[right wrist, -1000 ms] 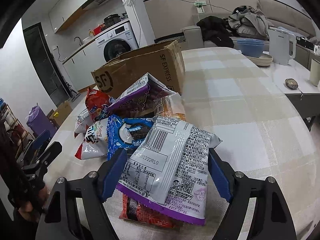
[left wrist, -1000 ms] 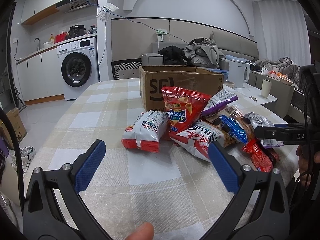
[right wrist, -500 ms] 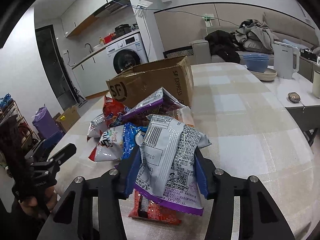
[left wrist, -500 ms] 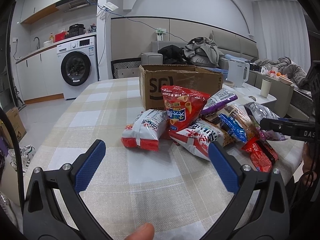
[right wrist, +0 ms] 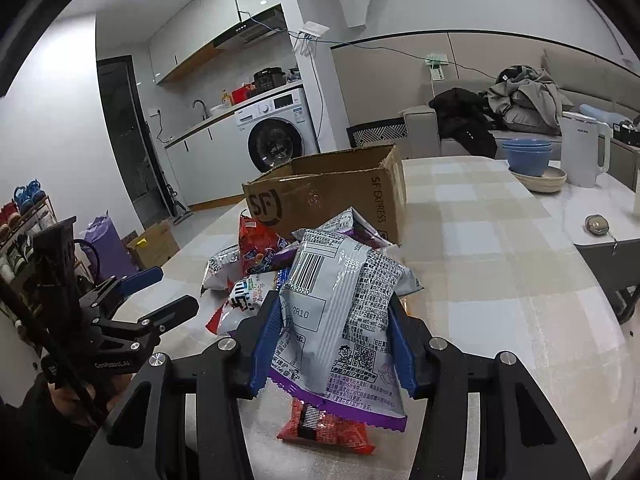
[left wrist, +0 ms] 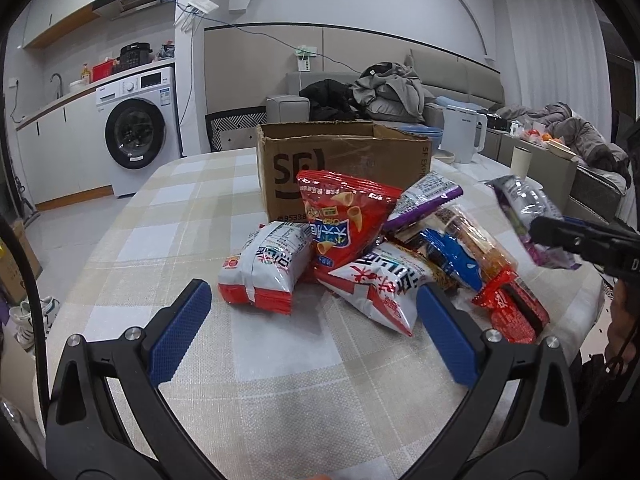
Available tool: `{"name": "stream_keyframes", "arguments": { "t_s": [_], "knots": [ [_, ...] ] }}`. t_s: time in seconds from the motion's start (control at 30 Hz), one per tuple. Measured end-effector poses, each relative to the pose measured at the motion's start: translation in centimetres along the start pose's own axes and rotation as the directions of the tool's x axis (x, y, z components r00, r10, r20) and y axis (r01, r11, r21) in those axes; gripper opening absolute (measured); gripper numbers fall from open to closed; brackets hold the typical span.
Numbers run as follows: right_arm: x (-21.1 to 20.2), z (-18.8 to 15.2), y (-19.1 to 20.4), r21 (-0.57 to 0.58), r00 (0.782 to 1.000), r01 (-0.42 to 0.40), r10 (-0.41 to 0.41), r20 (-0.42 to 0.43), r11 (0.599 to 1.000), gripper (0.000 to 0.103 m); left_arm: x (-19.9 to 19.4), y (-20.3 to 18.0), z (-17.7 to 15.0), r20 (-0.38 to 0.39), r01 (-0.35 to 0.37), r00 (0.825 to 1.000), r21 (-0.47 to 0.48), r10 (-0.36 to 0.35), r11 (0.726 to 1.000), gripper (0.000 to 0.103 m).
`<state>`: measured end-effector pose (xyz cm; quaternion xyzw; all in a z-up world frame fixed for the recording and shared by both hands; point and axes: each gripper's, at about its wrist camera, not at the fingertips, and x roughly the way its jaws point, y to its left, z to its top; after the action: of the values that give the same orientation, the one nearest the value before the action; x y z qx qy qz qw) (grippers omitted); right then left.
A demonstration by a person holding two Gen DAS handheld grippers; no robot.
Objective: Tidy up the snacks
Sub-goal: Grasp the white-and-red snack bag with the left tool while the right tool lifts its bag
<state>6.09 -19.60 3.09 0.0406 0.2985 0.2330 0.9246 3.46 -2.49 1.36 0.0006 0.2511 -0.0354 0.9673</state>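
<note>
My right gripper (right wrist: 334, 332) is shut on a silver and purple snack bag (right wrist: 340, 312), its blue pads pressing both sides, and the bag hangs above the table. From the left wrist view that same bag (left wrist: 528, 212) is seen lifted at the far right. A pile of snack bags lies in front of an open cardboard box (left wrist: 340, 160): a red chip bag (left wrist: 344, 220), a white and red bag (left wrist: 264, 268), another white and red bag (left wrist: 380, 284), a blue packet (left wrist: 452, 256). My left gripper (left wrist: 312, 328) stands open near the pile, empty.
A checked tablecloth (left wrist: 200, 200) covers the table. A small red packet (right wrist: 326, 428) lies under the held bag. Blue bowls (right wrist: 526, 156) and a white kettle (right wrist: 582, 150) stand at the far right edge. A washing machine (left wrist: 136, 136) and a sofa stand beyond.
The right gripper closed on the silver and purple bag and lifted it off the pile. The left gripper stayed in place, open.
</note>
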Motion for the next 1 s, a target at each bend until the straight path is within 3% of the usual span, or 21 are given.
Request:
{"name": "stream_keyframes", "arguments": {
  "t_s": [0.3, 0.63, 0.9, 1.0],
  "knots": [
    [-0.4, 1.5, -0.9, 0.016, 0.999, 0.027, -0.028, 0.025, 1.000, 0.051, 2.4, 3.7, 1.9, -0.050, -0.041, 0.998, -0.061, 0.038, 0.997, 0.102],
    [0.9, 1.9, -0.1, -0.010, 1.000, 0.026, -0.026, 0.002, 1.000, 0.051, 7.3, 6.2, 3.2, -0.172, -0.035, 0.985, -0.080, 0.021, 0.996, 0.102],
    [1.3, 2.3, -0.2, -0.007, 1.000, 0.026, -0.026, -0.009, 1.000, 0.051, 10.1, 6.1, 2.9, -0.218, -0.030, 0.976, -0.054, 0.017, 0.998, 0.089],
    [1.5, 2.3, -0.2, -0.006, 1.000, 0.027, -0.027, -0.011, 1.000, 0.051, 11.1, 5.8, 2.9, -0.242, -0.014, 0.970, -0.050, 0.002, 0.999, 0.079]
  ]
}}
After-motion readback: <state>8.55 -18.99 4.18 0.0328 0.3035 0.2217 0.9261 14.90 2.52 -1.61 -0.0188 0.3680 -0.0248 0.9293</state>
